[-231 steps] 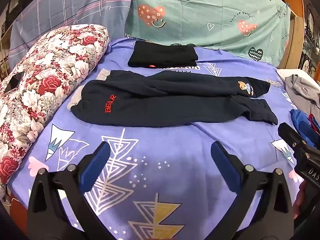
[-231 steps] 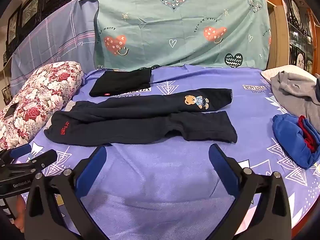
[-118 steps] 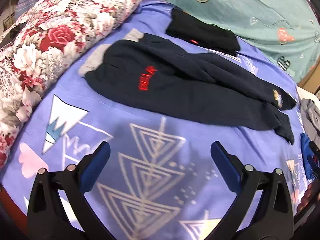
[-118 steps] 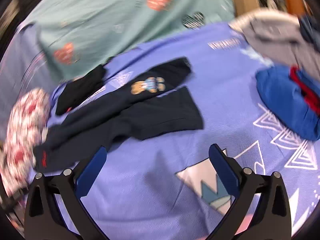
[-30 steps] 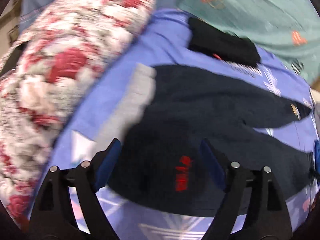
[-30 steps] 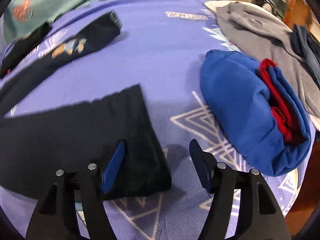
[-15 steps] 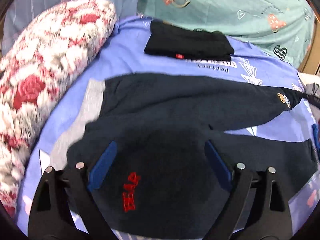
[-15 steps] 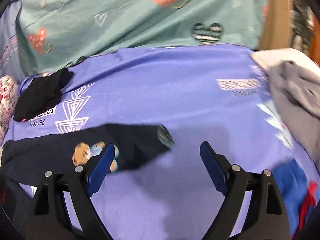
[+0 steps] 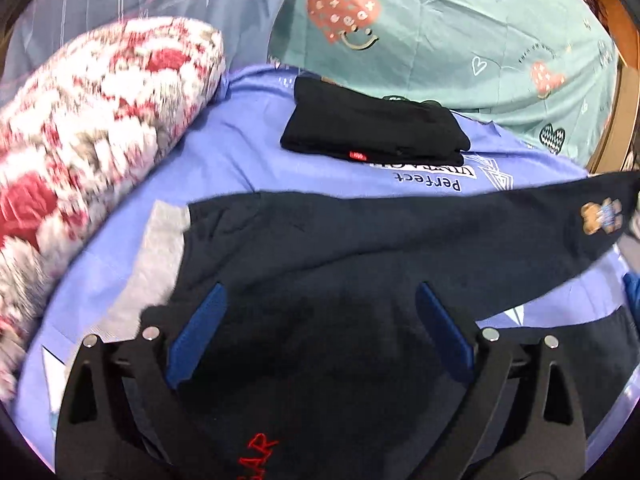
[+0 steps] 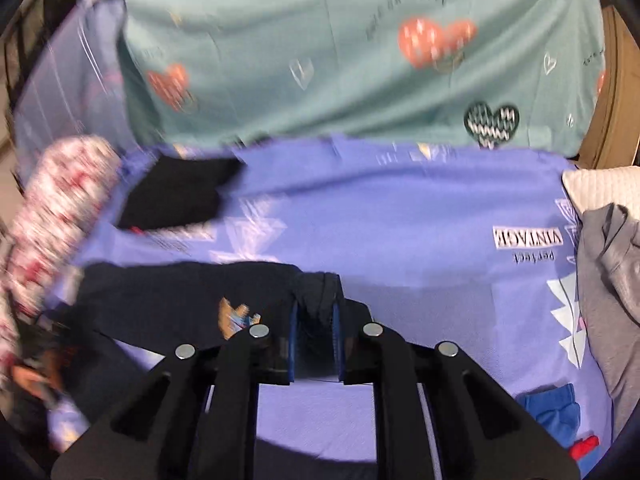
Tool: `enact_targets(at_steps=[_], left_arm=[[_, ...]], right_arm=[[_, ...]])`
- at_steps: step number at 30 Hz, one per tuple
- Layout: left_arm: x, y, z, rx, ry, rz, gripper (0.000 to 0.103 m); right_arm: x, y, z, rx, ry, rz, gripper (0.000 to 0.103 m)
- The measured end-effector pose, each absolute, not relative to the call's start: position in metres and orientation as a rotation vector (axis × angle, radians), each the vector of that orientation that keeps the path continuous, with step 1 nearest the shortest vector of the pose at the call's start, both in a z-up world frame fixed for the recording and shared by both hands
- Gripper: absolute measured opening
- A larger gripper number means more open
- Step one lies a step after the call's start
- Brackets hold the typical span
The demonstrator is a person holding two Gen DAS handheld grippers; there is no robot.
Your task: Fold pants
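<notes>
right gripper: black two-finger frame with blue pads, jaws closing and pinched on the cuff end of one leg of the dark navy fleece pants. that leg runs from the pads toward the left side of the right wrist view, lifted off the sheet near the cuff, with a small bear patch just left of the pads.

left gripper: same black frame, blue pads spread wide and opening further, hovering over the waist part of the pants; no cloth is pinched between the pads, and whether the tips touch the fabric cannot be told. red stitched lettering sits below and between its fingers; the grey waistband lies just left of the left pad. the raised leg stretches away to the upper right, bear patch near its far end; the second leg lies flat at lower right.

blue-violet printed bedsheet: under everything.

folded black garment with a small red tag: beyond the pants, straight ahead of the left gripper, well apart from it.

red-and-white floral bolster pillow: far left of the left gripper.

teal heart-print cloth: hanging behind the bed.

grey garment and blue garment with a red part: right of the right gripper, at the bed's edge.
</notes>
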State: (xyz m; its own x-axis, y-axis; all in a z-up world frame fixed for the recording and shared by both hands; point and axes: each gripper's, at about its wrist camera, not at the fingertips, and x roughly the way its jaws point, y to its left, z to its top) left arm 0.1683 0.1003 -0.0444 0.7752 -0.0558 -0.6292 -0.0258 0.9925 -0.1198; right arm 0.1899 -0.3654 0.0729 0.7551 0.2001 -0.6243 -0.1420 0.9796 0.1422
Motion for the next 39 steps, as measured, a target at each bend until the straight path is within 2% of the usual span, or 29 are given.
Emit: enact_targets(at_steps=[3, 5, 8, 10, 12, 14, 20, 25, 28, 29, 30, 32, 36, 39], left_arm=[[0.170, 0.108, -0.050, -0.163, 0.691, -0.007, 0.097], [0.173, 0.113, -0.053, -0.188, 0.698, 0.006, 0.097], [0.173, 0.116, -0.053, -0.204, 0.695, 0.013, 0.097], [0.171, 0.116, -0.050, -0.199, 0.680, 0.021, 0.097], [0.169, 0.117, -0.048, -0.193, 0.671, 0.027, 0.097], [0.167, 0.119, -0.046, -0.196, 0.662, 0.030, 0.097], [0.168, 0.124, -0.048, -0.247, 0.667, 0.017, 0.098], [0.167, 0.116, -0.050, -0.232, 0.668, -0.003, 0.098], [0.167, 0.116, -0.052, -0.229, 0.669, 0.003, 0.098], [0.167, 0.117, -0.053, -0.238, 0.673, 0.002, 0.098], [0.168, 0.119, -0.053, -0.247, 0.675, 0.004, 0.098], [0.169, 0.121, -0.056, -0.260, 0.687, 0.005, 0.098], [0.172, 0.125, -0.059, -0.281, 0.706, 0.004, 0.098], [0.173, 0.123, -0.060, -0.279, 0.711, 0.002, 0.099]], right_arm=[[0.189, -0.362, 0.101, 0.093, 0.657, 0.167, 0.014], [0.212, -0.356, 0.089, 0.025, 0.699, 0.065, 0.014], [0.274, -0.369, 0.026, 0.035, 0.852, -0.082, 0.015], [0.299, -0.380, -0.010, 0.079, 0.877, -0.123, 0.019], [0.310, -0.387, -0.038, 0.072, 0.867, -0.221, 0.061], [0.303, -0.388, -0.044, 0.041, 0.826, -0.289, 0.070], [0.252, -0.419, -0.041, 0.123, 0.844, -0.301, 0.072], [0.236, -0.423, -0.071, 0.199, 0.907, -0.240, 0.072], [0.246, -0.410, -0.090, 0.204, 0.945, -0.193, 0.065], [0.247, -0.408, -0.092, 0.210, 0.943, -0.181, 0.052], [0.249, -0.404, -0.092, 0.216, 0.926, -0.161, 0.033], [0.251, -0.394, -0.086, 0.158, 0.911, -0.204, 0.013], [0.234, -0.397, -0.063, 0.091, 0.905, -0.315, 0.011], [0.225, -0.405, -0.073, 0.063, 0.990, -0.345, 0.012]])
